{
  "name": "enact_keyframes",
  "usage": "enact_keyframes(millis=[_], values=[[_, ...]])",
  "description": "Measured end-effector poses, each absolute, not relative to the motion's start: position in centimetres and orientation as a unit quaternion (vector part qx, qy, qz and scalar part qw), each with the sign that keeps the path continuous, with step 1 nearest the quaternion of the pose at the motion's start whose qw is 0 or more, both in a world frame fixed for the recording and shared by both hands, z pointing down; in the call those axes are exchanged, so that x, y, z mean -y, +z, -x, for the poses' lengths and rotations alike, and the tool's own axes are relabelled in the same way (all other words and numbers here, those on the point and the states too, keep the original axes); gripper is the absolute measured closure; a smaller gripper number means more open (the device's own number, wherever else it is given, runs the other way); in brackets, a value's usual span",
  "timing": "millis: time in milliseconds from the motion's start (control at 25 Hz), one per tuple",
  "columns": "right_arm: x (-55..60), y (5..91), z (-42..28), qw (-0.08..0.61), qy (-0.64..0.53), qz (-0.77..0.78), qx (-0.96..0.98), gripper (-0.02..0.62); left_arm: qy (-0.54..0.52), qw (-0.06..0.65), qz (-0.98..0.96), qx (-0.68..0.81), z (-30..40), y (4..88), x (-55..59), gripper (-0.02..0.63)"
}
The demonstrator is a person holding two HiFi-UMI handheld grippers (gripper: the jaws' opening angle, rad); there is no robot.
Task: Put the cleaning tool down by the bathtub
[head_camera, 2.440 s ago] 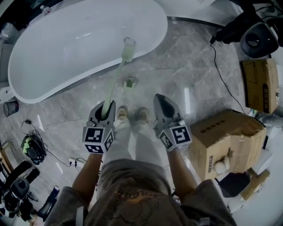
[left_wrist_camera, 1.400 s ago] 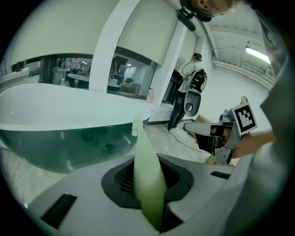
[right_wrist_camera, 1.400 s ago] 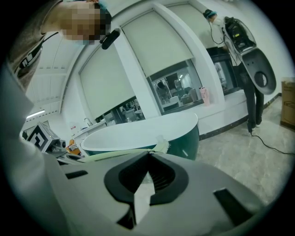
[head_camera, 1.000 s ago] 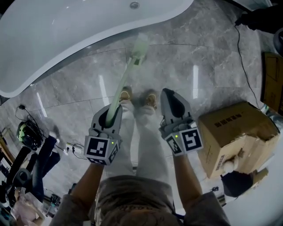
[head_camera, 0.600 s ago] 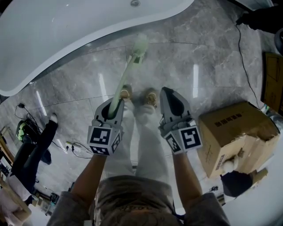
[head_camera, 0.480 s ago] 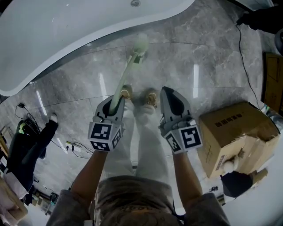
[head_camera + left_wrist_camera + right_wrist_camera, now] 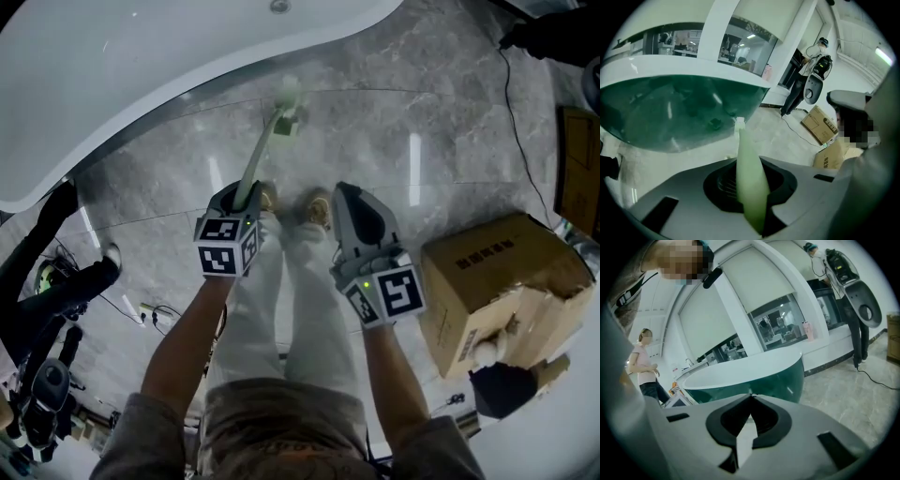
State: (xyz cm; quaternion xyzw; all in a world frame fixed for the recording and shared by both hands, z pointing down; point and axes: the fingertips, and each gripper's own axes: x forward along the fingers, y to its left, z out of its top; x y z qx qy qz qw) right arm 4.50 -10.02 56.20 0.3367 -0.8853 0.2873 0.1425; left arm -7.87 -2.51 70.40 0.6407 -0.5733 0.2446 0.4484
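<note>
Overhead, the left gripper (image 7: pixel 246 195) is clamped on the near end of the cleaning tool (image 7: pixel 263 142). Its long axis runs straight ahead from the jaws, head toward the floor (image 7: pixel 450 122), just short of the bathtub (image 7: pixel 309 52). The right gripper (image 7: pixel 345 195) hangs alongside. In the left gripper view the pale green shaft sits pinched between the jaws, aimed at the bathtub's green wall. In the right gripper view the jaws meet on nothing, so lowering it looks like the left's job alone.

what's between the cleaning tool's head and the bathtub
Nothing but a narrow strip of bare marble floor. The head view shows it, with the cleaning tool's head stopping just short of the bathtub.
</note>
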Motion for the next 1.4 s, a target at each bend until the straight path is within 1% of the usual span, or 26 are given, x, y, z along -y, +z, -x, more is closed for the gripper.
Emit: enact_keyframes(millis=[560,720,1000,1400], values=[[10.3,57.5,-6.4,0.159,0.299,-0.327,0.882,0.595,0.349,0.513,-0.572,0.536,6.8,81.9,4.7,0.549],[10.8,58.2,-6.9,0.163,0.306,-0.327,0.879,0.595,0.368,0.545,-0.544,0.52,6.4,84.4,5.2,0.549],[11.7,59.3,-7.9,0.166,0.319,-0.327,0.874,0.595,0.407,0.58,-0.503,0.495,6.7,87.2,5.8,0.551],[12.1,60.5,-8.3,0.169,0.332,-0.326,0.869,0.595,0.452,0.586,-0.493,0.458,6.5,89.4,7.7,0.553]])
